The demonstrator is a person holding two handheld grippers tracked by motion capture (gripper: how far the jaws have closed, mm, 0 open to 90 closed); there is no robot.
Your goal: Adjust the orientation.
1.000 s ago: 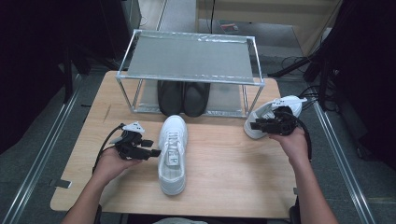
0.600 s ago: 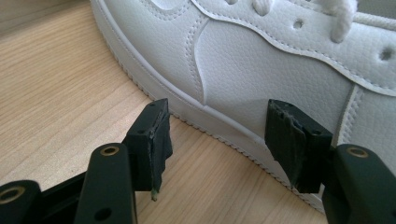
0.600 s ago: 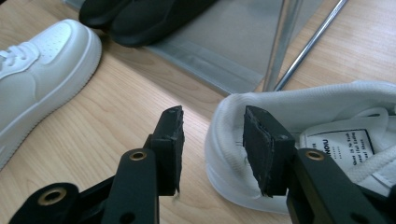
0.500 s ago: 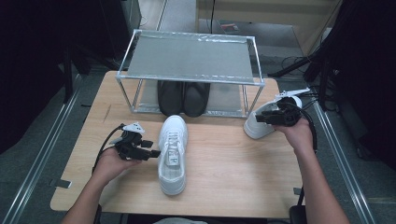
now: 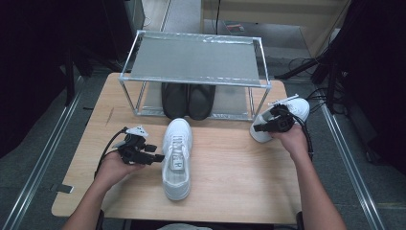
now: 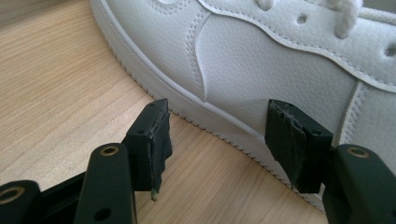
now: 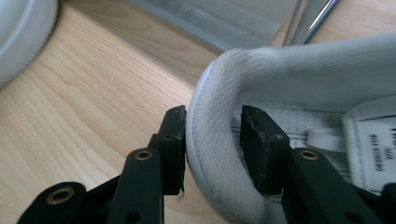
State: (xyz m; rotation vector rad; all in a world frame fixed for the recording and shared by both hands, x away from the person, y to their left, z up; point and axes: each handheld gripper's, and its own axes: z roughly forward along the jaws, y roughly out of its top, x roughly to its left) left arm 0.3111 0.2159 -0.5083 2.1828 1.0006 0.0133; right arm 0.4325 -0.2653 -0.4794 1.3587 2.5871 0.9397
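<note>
Shifted slightly toward frame right, the right tongs (image 5: 266, 127) grip the second sneaker's (image 5: 298, 106) heel collar, unshelved; left tongs (image 5: 155, 158) gape beside the centre sneaker (image 5: 177, 158).

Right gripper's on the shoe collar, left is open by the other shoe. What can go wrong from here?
1. The right gripper pinches only the soft heel collar of the white shoe; it may swing or slip when lifted.
2. That shoe sits beside the rack's leg and could knock it.
3. The open left gripper may nudge the middle shoe.
</note>
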